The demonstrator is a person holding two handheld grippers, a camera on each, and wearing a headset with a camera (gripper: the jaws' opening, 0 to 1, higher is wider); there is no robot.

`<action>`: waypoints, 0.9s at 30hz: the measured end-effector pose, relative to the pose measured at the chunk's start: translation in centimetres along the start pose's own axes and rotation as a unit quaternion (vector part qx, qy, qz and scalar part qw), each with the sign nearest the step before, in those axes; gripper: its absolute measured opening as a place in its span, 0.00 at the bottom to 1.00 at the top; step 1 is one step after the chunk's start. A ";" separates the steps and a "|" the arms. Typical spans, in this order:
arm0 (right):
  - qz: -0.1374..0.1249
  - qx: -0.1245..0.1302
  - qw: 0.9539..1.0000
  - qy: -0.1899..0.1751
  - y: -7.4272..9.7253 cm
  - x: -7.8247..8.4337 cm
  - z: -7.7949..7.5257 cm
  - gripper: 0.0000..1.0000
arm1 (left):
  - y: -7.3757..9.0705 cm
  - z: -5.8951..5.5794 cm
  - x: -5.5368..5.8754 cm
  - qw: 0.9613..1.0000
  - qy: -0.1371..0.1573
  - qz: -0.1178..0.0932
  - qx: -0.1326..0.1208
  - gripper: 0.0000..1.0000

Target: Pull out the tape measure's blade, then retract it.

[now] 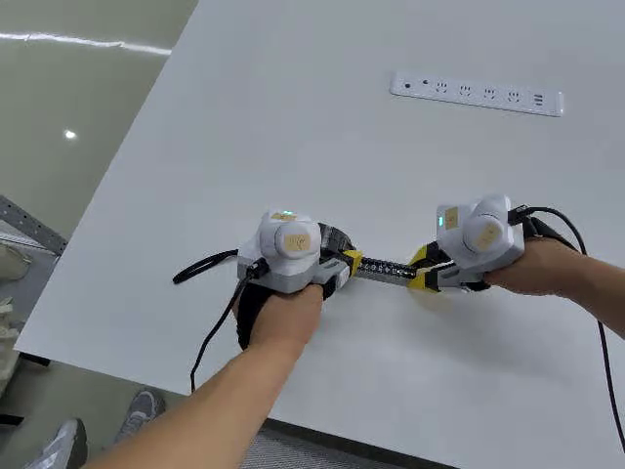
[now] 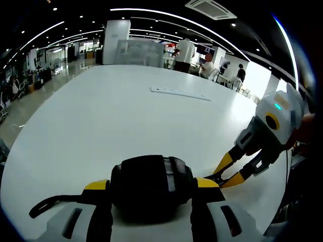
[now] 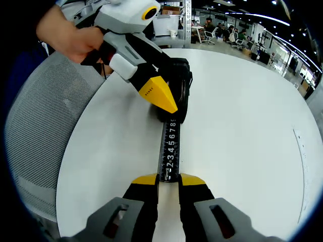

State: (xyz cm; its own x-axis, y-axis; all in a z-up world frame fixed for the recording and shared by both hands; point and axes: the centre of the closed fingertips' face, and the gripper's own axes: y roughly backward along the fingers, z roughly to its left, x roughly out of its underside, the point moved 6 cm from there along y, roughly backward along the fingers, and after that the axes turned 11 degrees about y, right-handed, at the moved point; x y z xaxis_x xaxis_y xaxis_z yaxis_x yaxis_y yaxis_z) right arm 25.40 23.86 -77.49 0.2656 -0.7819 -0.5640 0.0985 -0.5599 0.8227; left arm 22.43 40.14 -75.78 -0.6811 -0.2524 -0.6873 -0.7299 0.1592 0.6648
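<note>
Nearest to me in the right gripper view, my right claw [image 3: 168,179] is pinched narrow on the end of the blade [image 3: 170,146], its two yellow tips pressed against the strip from either side just where the printed numbers begin. From there the blade runs straight away from the claw, low over the white bench [image 3: 242,131], with a short stretch of it drawn out, and it goes into the black tape measure [image 3: 179,88] a little farther on. My left claw [image 2: 151,184] is closed around that case: in the left gripper view the black body sits between the yellow tips, touching both, and a black strap loop [image 2: 45,205] trails off one side of it and lies on the bench. In the head view the two claws face each other near the front edge of the bench, the left one holding the case and the right one holding the blade, with the short exposed length bridging the gap between them. A hand [image 1: 283,318] grips each tool from behind, and a dark cable [image 1: 210,337] hangs from the left one over the bench edge. A grey mesh chair back [image 3: 40,126] stands beside the bench on the near side. Well beyond the claws, a white power strip [image 1: 477,93] lies flat on the bench top. Farthest off, in the left gripper view, several people [image 2: 185,50] stand past the far end of the bench.
</note>
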 end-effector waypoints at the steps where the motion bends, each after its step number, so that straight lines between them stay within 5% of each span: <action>1: -0.001 0.000 1.000 0.000 0.0 -0.1 0.0 0.11 | 0.0 0.0 0.0 1.000 0.001 0.000 0.000 0.59; 27: -0.016 0.003 1.000 0.002 -1.7 -2.3 -0.8 0.11 | 0.0 0.0 0.0 1.000 0.004 0.002 0.004 0.59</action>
State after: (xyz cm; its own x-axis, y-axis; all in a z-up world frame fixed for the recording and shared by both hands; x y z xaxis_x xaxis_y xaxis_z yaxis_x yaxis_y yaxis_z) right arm 25.36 26.84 -77.53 0.2663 -0.7619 -0.5904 0.1023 -0.5867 0.8033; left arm 22.46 40.19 -75.78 -0.6842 -0.2587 -0.6819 -0.7270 0.1674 0.6659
